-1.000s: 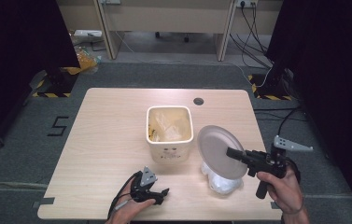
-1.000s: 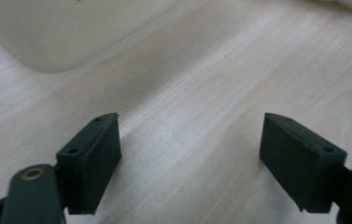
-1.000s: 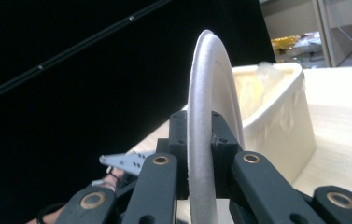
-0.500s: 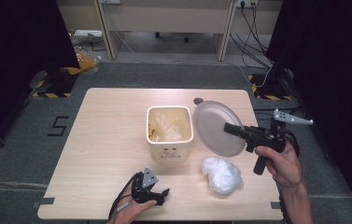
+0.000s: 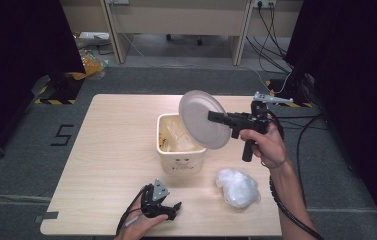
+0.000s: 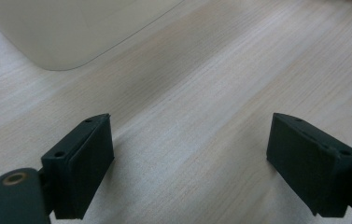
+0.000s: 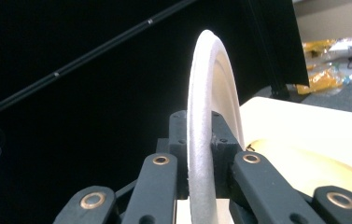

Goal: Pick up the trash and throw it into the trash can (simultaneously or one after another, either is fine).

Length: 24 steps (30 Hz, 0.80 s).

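A cream square bin (image 5: 181, 150) stands mid-table with crumpled wrappers inside. My right gripper (image 5: 211, 116) is shut on the rim of a white round plate (image 5: 196, 112) and holds it tilted above the bin's right rim. In the right gripper view the plate (image 7: 211, 84) stands edge-on between the pads of that gripper (image 7: 200, 163). My left gripper (image 5: 168, 207) rests near the table's front edge; its jaws have just been opening and stand wide with nothing between them. The left gripper (image 6: 190, 140) faces bare wood, with the bin's wall (image 6: 71, 28) ahead.
A crumpled white plastic bundle (image 5: 236, 187) lies on the wooden table (image 5: 111, 130) to the front right of the bin. Cables trail from both grippers. Dark curtains flank the table, and desk legs and cables stand on the floor beyond it.
My right gripper carried the plate up and to the left, from above the white bundle to over the bin's right rim. The left hand stayed in place.
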Available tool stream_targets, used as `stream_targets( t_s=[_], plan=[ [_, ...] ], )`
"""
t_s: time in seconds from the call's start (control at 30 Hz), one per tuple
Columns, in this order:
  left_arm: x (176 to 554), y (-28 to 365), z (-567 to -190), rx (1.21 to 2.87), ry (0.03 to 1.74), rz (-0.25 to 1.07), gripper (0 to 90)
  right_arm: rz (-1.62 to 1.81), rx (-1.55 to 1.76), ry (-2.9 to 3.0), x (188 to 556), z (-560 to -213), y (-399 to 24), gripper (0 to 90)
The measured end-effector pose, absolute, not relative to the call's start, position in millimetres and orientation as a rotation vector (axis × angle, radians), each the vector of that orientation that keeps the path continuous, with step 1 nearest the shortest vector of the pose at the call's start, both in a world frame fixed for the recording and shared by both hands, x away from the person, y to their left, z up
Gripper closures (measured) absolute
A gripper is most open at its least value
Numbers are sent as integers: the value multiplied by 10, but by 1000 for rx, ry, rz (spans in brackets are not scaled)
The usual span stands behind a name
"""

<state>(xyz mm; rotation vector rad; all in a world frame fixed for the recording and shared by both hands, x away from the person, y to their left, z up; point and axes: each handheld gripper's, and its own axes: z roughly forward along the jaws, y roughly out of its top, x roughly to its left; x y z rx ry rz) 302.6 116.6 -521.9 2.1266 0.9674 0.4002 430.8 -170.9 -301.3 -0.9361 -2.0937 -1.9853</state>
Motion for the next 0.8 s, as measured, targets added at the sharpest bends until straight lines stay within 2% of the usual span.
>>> stream_targets(
  t_s=[0.4, 0.8],
  plan=[
    [3026, 1166, -5218, 2126, 969, 400, 138, -1865, -998, -2058, 4728, -3363, -1355, 835],
    [3027, 1167, -5219, 2128, 966, 403, 138, -1745, -1049, -2008, 4925, -3835, -1149, 834]
  ],
)
